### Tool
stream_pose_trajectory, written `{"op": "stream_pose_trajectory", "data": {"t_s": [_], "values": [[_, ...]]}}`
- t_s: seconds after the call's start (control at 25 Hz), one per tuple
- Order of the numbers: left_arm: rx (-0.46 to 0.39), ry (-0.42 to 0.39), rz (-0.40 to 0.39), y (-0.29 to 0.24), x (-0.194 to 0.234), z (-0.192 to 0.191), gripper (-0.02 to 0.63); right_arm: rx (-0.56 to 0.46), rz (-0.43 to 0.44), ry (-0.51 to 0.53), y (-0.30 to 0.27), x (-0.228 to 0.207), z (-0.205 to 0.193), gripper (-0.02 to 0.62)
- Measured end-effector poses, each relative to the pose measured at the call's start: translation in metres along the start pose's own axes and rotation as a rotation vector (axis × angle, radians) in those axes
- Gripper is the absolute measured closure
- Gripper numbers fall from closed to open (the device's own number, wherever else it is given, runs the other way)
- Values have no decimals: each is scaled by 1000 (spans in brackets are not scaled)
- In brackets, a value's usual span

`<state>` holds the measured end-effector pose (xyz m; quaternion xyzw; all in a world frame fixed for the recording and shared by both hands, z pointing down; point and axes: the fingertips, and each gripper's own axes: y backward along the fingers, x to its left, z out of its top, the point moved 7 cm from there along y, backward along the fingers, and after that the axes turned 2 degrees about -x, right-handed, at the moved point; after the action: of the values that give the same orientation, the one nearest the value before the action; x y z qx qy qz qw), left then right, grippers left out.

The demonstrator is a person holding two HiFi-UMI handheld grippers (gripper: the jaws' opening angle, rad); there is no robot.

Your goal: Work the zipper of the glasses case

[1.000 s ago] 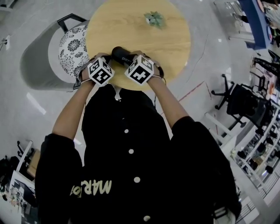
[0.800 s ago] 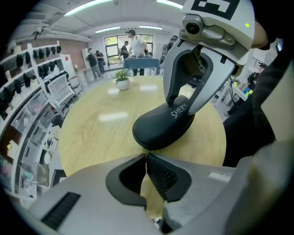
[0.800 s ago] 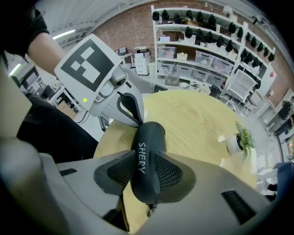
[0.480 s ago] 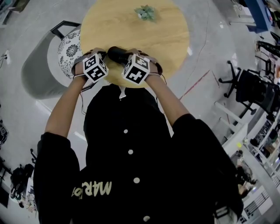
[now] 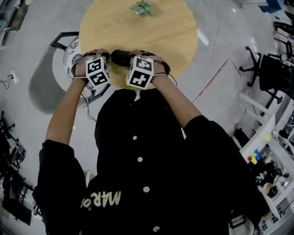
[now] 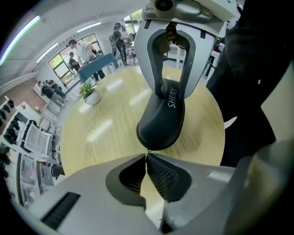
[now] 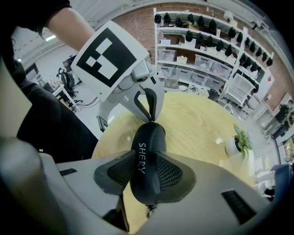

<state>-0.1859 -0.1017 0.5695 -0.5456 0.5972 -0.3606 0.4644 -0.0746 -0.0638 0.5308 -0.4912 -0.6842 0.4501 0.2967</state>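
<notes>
The black glasses case (image 5: 121,57), printed SHERY, hangs in the air over the near edge of the round wooden table (image 5: 174,32). My right gripper (image 7: 147,173) is shut across the case's (image 7: 146,151) middle, with a pad on each side. My left gripper (image 6: 147,157) is shut, its tips pinching the small metal zipper pull (image 6: 147,151) at the end of the case (image 6: 161,120). In the right gripper view the left gripper (image 7: 149,115) meets the case's far tip, and a small metal piece (image 7: 148,211) dangles from the near end. In the head view both marker cubes sit side by side.
A small potted plant (image 5: 142,8) stands at the table's far side. A chair with a patterned cushion (image 5: 71,54) is at the table's left. Office chairs (image 5: 271,69) and shelving stand to the right. The person's black jacket fills the lower head view.
The head view has shifted, so the table and hands sit slightly higher and further left. Both grippers keep the same hold on the case.
</notes>
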Motion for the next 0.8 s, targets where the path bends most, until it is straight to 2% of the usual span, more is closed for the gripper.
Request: {"op": "stream_pose_trajectory", "data": {"t_s": [0.56,0.8], "values": [[76,-434,-61,-7,21,29,594,-25,-13,22,-2,0,-5,454],[117,-681,-97,-10,21,41,591,-32,-14,42,-1,0,-7,453]]}}
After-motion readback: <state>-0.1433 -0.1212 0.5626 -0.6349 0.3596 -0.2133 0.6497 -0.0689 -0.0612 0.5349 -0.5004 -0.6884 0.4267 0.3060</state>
